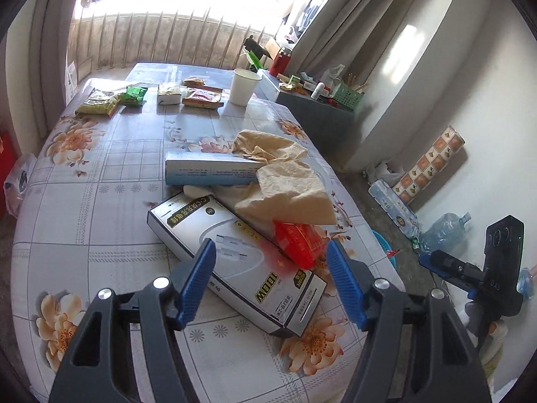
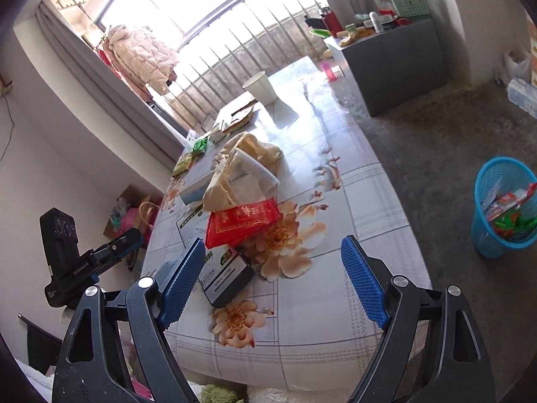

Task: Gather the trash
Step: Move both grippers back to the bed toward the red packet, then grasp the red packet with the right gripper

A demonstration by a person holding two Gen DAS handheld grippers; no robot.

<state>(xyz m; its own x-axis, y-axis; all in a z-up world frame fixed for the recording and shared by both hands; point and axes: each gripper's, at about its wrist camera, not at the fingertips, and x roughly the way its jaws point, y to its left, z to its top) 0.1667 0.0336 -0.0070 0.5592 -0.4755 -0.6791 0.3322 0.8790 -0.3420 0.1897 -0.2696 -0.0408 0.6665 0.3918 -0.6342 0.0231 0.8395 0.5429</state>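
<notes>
Left tool (image 1: 270, 265) hung released above the grey cable box (image 1: 235, 262) on the counter (image 1: 100, 201), right tool (image 2: 273, 265) also released and empty. Beyond lay the red packet (image 2: 243, 221) under crumpled tissue (image 1: 288, 194); the blue wastebasket (image 2: 503, 208) stood on the floor, well apart.

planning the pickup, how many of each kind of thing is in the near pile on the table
boxes: 2, the white box and the blue box
crumpled tan papers: 2, and
red packet: 1
total: 5
</notes>
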